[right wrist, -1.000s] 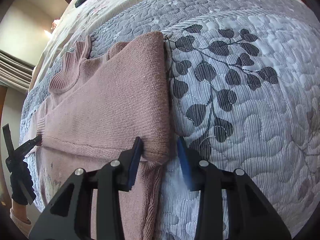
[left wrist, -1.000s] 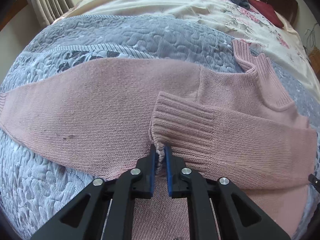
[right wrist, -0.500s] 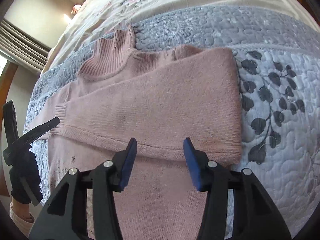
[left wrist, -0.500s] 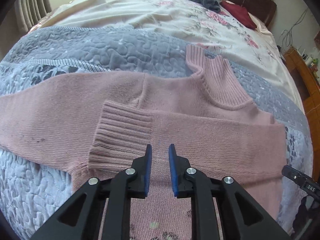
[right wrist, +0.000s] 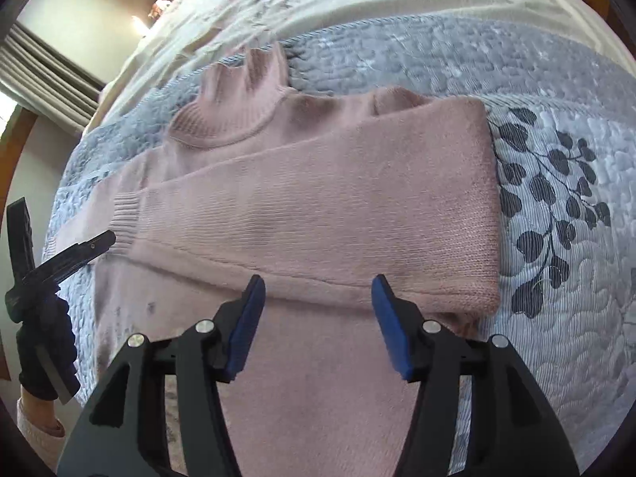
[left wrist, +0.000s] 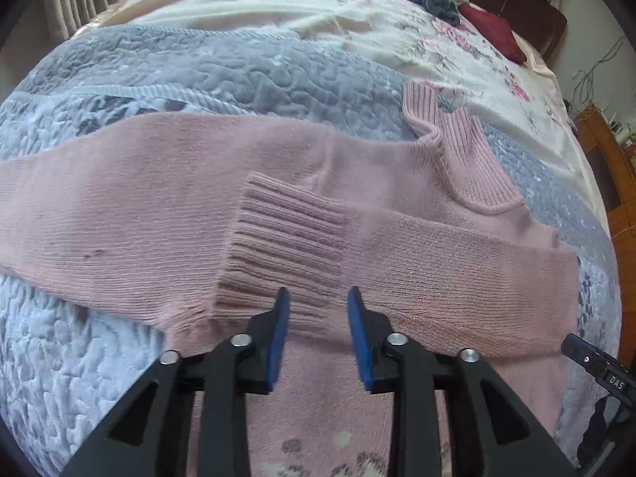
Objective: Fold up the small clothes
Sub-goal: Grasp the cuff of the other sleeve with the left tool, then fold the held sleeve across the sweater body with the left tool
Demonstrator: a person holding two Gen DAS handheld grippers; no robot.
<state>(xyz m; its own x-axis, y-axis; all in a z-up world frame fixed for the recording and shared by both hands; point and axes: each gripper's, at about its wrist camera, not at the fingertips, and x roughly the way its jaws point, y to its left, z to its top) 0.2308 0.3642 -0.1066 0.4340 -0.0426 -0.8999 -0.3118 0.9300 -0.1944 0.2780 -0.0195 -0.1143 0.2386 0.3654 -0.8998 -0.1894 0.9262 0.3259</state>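
Blue-padded, your left gripper (left wrist: 316, 320) hovers with its jaws parted and empty over the folded sleeve's ribbed cuff (left wrist: 286, 246); your right gripper (right wrist: 316, 310) gapes wider, also holding nothing. The pink sweater (right wrist: 318, 206) lies on the grey quilt (right wrist: 556, 198), collar at 12 o'clock. Its unfolded sleeve (left wrist: 99, 206) runs toward 9 o'clock, nearer your left hand.

Sweater (left wrist: 397, 262) dusty pink, ribbed cuff and collar. Quilt (right wrist: 576, 198) pale grey-blue, dark leaf print. Sheet (left wrist: 318, 20) cream, pink florals. Gripper fingers (right wrist: 387, 334) black, blue pads. Dark red cloth (left wrist: 493, 31).
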